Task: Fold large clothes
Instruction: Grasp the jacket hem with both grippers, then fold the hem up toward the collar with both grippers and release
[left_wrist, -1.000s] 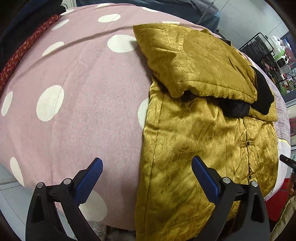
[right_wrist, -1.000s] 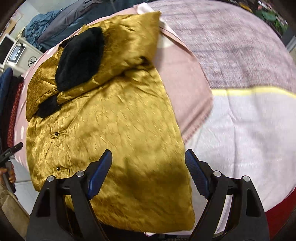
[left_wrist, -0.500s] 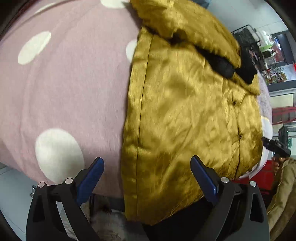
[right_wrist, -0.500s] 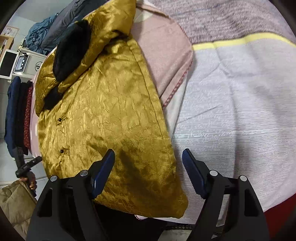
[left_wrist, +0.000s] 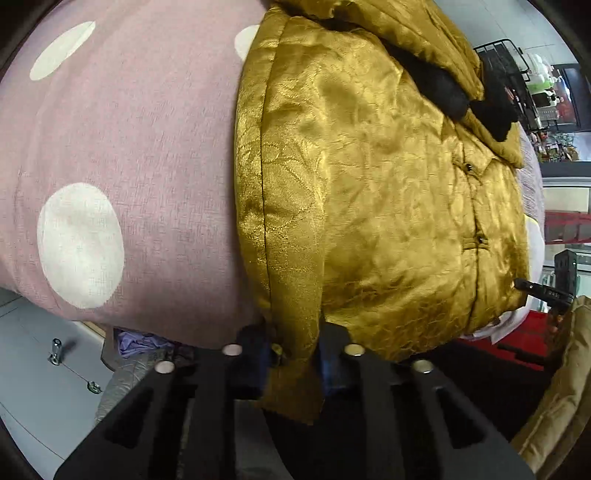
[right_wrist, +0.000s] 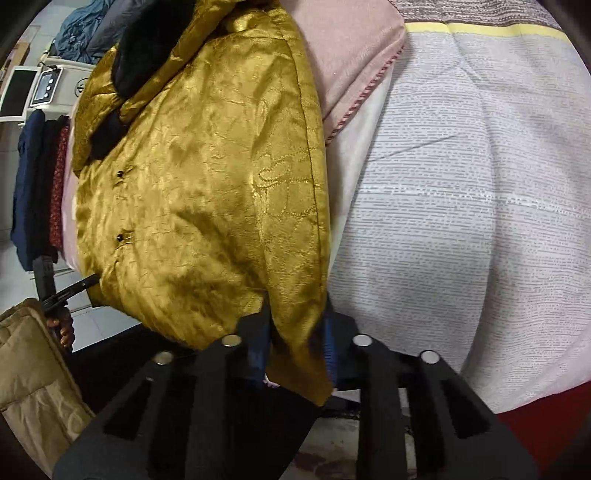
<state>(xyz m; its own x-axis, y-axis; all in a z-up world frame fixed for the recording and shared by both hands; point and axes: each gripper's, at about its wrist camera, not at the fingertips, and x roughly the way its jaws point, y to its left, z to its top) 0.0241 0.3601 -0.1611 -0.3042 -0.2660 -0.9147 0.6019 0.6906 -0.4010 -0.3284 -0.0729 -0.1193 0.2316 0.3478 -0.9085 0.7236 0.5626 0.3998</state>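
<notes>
Both grippers — left gripper (left_wrist: 293, 363), right gripper (right_wrist: 295, 356) — are closing onto the gold jacket's (left_wrist: 369, 184) hem corners at the bed's (left_wrist: 129, 147) near edge — slick satin could slip free when lifted.

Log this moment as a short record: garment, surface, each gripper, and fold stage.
garment: gold jacket with black trim, sleeves folded across the top
surface: pink spotted cover on one side, grey-white bedspread on the other
left gripper: closing on the jacket's near hem corner, fabric between its pads
right gripper: closing on the other hem corner, fabric between its pads
stage: hem pinched, not yet lifted
</notes>
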